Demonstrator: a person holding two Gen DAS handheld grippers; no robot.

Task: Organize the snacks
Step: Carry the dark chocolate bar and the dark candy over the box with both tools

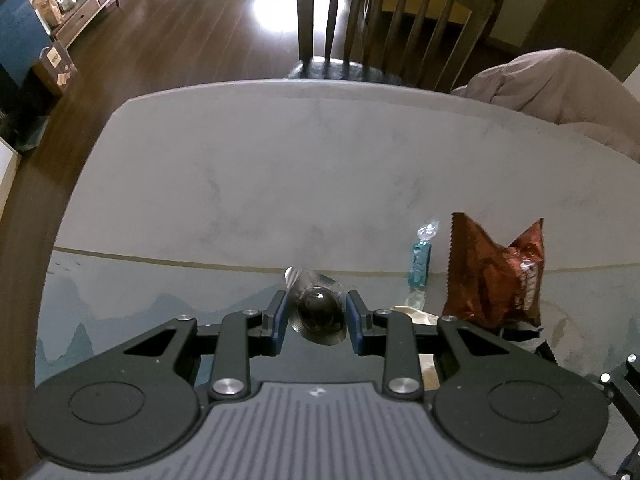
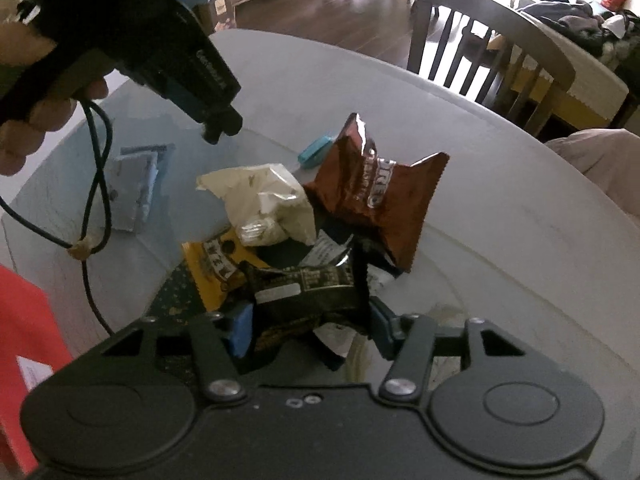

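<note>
Partway: left gripper (image 1: pixel 317 316) closed on clear-wrapped dark sweet (image 1: pixel 318 310), right gripper (image 2: pixel 308 322) pinching black packet (image 2: pixel 304 292); brown (image 2: pixel 376 196), cream (image 2: pixel 264 204), yellow packets (image 2: pixel 212 264) heaped beyond jaws, unsorted

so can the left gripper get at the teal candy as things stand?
Probably not yet. The left gripper is shut on a dark round candy, so its jaws are occupied. The path itself looks free: the teal candy lies in the open just beside the brown snack bag.
</note>
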